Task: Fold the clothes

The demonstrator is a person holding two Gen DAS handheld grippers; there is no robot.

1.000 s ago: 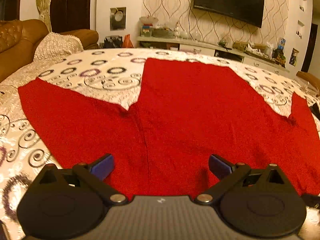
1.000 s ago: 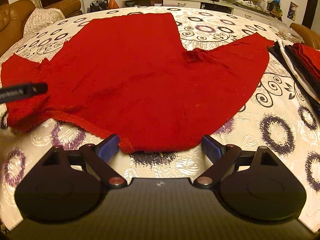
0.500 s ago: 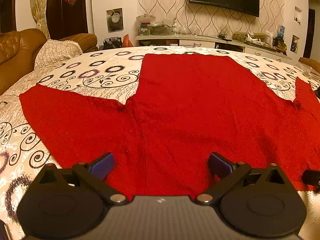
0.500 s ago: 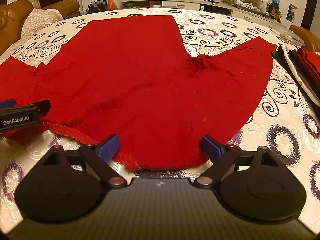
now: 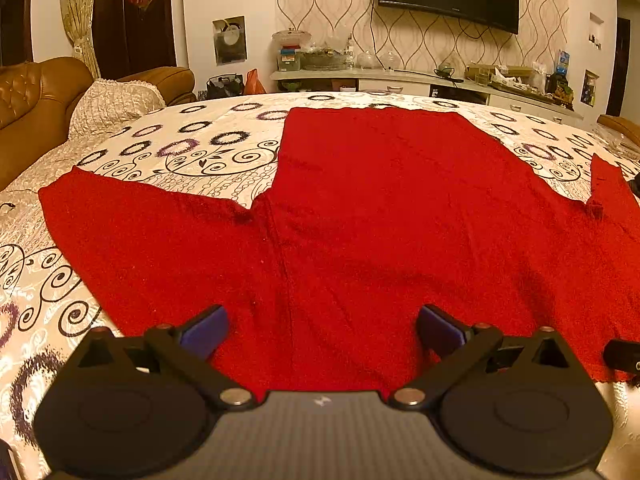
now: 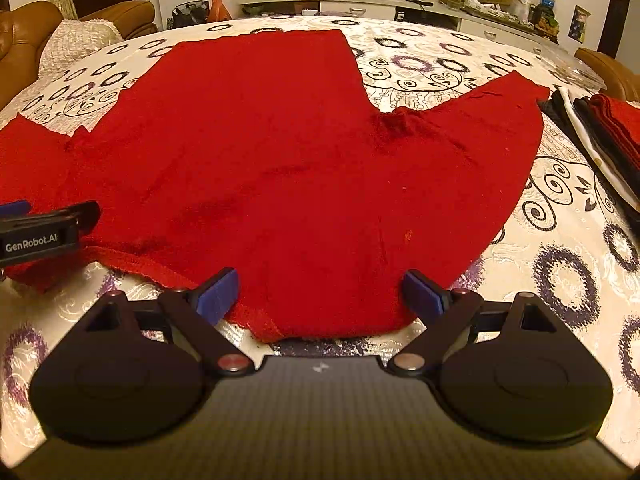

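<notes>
- Red knit sweater point(image 5: 380, 216) lies flat, spread on the worktop's patterned cloth point(image 5: 168, 152), sleeves out to both sides.
- Left hand-held gripper point(image 5: 320, 326) spread wide, empty, over the sweater's near edge.
- Right hand-held gripper point(image 6: 318, 290) spread wide, empty, at the sweater's near hem.
- Stack of folded clothes point(image 6: 596, 128) just beyond the sweater's right sleeve.
</notes>
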